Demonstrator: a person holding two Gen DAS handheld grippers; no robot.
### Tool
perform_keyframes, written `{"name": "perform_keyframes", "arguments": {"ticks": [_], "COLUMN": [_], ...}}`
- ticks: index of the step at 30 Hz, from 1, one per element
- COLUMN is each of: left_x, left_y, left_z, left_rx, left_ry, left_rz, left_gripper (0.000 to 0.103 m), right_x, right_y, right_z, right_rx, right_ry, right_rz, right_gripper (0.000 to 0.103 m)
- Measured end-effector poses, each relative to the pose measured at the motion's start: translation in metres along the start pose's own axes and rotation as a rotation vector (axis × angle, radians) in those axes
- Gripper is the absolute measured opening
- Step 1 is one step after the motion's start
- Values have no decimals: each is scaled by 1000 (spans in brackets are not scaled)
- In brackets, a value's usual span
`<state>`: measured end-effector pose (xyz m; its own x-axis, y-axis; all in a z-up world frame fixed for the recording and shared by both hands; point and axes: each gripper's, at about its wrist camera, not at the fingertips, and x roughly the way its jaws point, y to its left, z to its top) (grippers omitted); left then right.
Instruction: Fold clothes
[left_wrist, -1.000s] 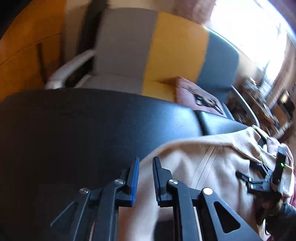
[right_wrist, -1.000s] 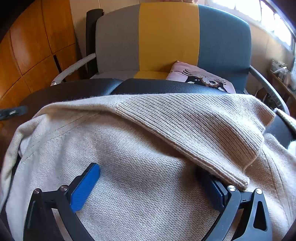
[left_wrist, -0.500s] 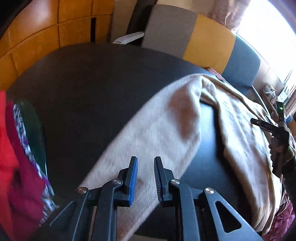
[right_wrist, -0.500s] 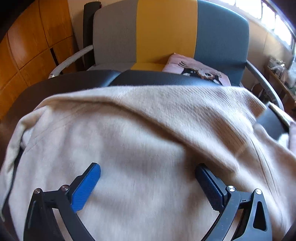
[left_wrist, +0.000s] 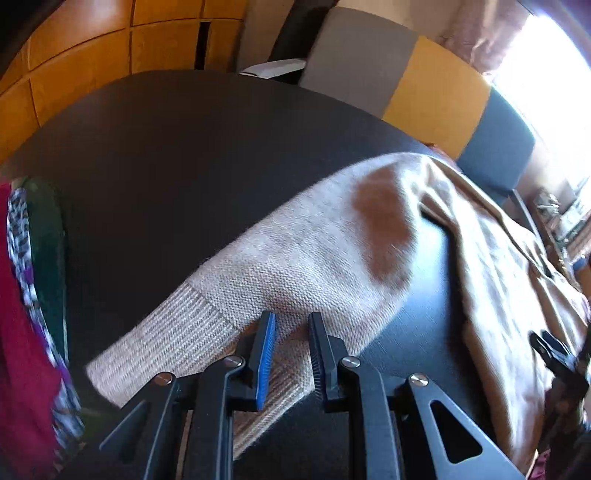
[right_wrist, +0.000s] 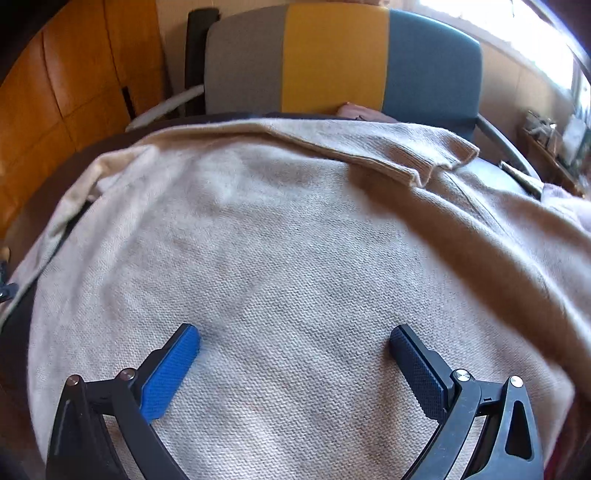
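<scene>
A beige knit sweater (right_wrist: 295, 240) lies spread over the dark table (left_wrist: 184, 147). One sleeve (left_wrist: 295, 258) stretches out to the left, its ribbed cuff (left_wrist: 177, 332) flat on the table. My left gripper (left_wrist: 291, 332) is shut on this sleeve just behind the cuff, with fabric between its pads. My right gripper (right_wrist: 295, 343) hovers wide open over the sweater's body with nothing between its fingers; it also shows at the right edge of the left wrist view. The other sleeve (right_wrist: 388, 147) lies folded across the sweater's far side.
A chair (right_wrist: 332, 62) with a grey, yellow and blue back stands behind the table. A heap of red and patterned clothes (left_wrist: 26, 314) sits at the table's left edge. Orange wood panels (left_wrist: 74, 66) line the left wall. A cluttered shelf (right_wrist: 546, 129) stands at the far right.
My left gripper swung left and down, drawing the sleeve out straight across the table until its cuff shows. My right gripper slid back over the sweater's body, away from the folded sleeve.
</scene>
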<state>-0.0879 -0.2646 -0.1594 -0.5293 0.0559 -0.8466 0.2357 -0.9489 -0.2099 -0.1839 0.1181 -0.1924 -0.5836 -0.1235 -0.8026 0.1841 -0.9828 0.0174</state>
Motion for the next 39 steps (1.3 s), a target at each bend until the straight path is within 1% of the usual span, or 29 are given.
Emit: {"name": "perform_keyframes", "arguments": {"ticks": [5, 10, 13, 15, 17, 20, 22, 24, 27, 30, 31, 33, 36, 37, 38, 39], "left_x": [20, 45, 58, 61, 55, 30, 15, 5, -4, -13, -20, -33, -53, -55, -56, -56], "left_y": [13, 15, 21, 28, 35, 34, 26, 11, -12, -35, -33, -24, -28, -29, -30, -31], "left_z": [40, 82, 107, 119, 122, 108, 88, 57, 14, -18, -32, -54, -90, -92, -95, -96], "left_rx": [-28, 1, -38, -98, -158, -233, -227, -186, -144, -122, -118, -112, -94, -84, -75, -71], "left_ry": [8, 18, 31, 36, 25, -82, -123, -115, -93, -78, -73, -61, -31, -38, -43, -43], "left_rz": [117, 284, 334, 323, 300, 200, 119, 43, -46, -135, -161, -195, -225, -224, -223, -224], "left_gripper": [18, 18, 18, 18, 18, 18, 21, 21, 21, 21, 21, 22, 23, 23, 23, 23], "right_x": [-1, -4, -5, -5, -7, -9, -10, -12, -14, -17, -18, -20, -28, -33, -33, -36], "right_y": [0, 0, -1, -1, -1, -2, -2, -2, -1, 0, 1, 4, 12, 16, 18, 38], "right_z": [-5, -8, -11, -12, -13, -15, -17, -19, -21, -23, -24, -24, -25, -25, -22, -24], "right_rx": [-1, 0, 2, 4, 8, 11, 11, 12, 12, 10, 10, 5, 7, 14, 12, -1], "right_ry": [-15, -20, -25, -27, -29, -32, -33, -33, -30, -24, -20, -5, 37, 51, 56, 54], "right_rz": [2, 3, 6, 8, 11, 15, 16, 17, 16, 14, 12, 0, -17, -17, 4, 37], "right_gripper": [103, 103, 103, 103, 103, 103, 103, 103, 103, 103, 103, 103, 103, 103, 103, 103]}}
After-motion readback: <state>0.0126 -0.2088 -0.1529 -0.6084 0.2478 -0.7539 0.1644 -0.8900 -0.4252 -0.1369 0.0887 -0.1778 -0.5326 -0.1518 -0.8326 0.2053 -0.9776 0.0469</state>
